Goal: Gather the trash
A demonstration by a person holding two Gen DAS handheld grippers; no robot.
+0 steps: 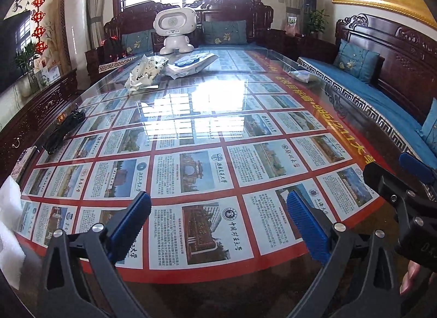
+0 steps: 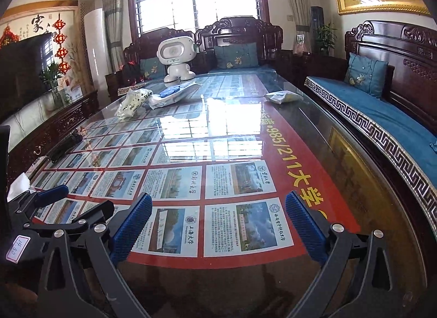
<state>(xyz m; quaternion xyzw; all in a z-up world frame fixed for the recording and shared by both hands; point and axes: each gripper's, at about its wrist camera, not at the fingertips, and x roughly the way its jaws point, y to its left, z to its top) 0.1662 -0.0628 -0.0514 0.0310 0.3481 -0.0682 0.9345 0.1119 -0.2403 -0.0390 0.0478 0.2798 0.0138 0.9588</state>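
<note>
Both tools, left tool (image 1: 218, 225) and right tool (image 2: 218, 226), spread wide, empty. Crumpled white printed plastic wrapper (image 1: 144, 72) far ahead on glass-topped table (image 1: 207, 137); best reach forward low, straddle wrapper before pinching.

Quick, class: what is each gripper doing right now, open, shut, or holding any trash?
Left gripper: open, nothing between its fingers.
Right gripper: open, nothing between its fingers.

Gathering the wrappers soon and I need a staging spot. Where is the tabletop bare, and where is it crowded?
Bare: the wide glass middle, from both open grippers, left and right, up to the window glare. Crowded: the far end, with the crumpled white bag, flat packet and toy robot. A small wrapper sits at the right edge, a black cord along the left.
</note>
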